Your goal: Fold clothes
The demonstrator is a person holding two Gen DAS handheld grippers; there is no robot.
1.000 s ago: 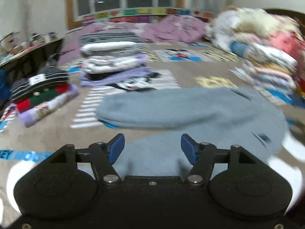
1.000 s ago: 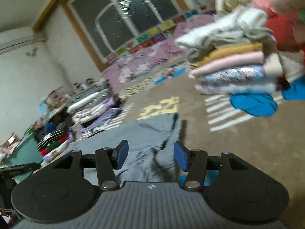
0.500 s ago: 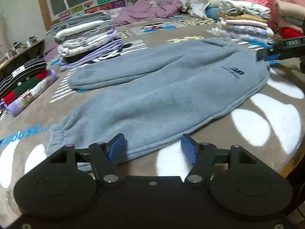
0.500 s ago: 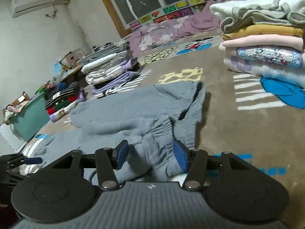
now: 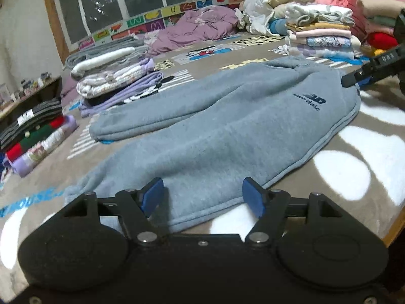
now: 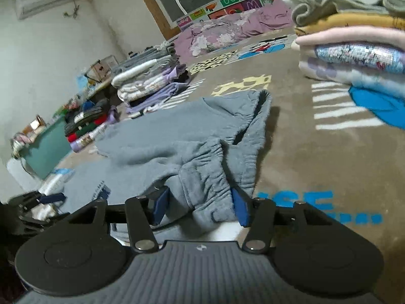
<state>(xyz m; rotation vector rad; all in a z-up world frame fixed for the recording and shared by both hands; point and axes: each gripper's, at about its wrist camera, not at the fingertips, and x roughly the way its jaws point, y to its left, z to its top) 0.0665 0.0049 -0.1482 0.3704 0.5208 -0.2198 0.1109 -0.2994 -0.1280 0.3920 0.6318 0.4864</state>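
hidden: sweatpants [image 5: 227,131] cuff behind left gripper [image 5: 202,196] | cut off: right clothes stack [image 6: 354,50]

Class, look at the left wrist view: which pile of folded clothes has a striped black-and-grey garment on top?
The low pile at far left: striped garment on top, green, red and lilac beneath. The other piles are topped grey or white.

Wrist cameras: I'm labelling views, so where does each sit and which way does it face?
Left wrist: behind the open left claw, facing the leg hem of the grey fleece sweatpants; the right claw shows far right.
Right wrist: behind the right claw, facing their waistband.
Shared: sweatpants, folded clothes stacks.
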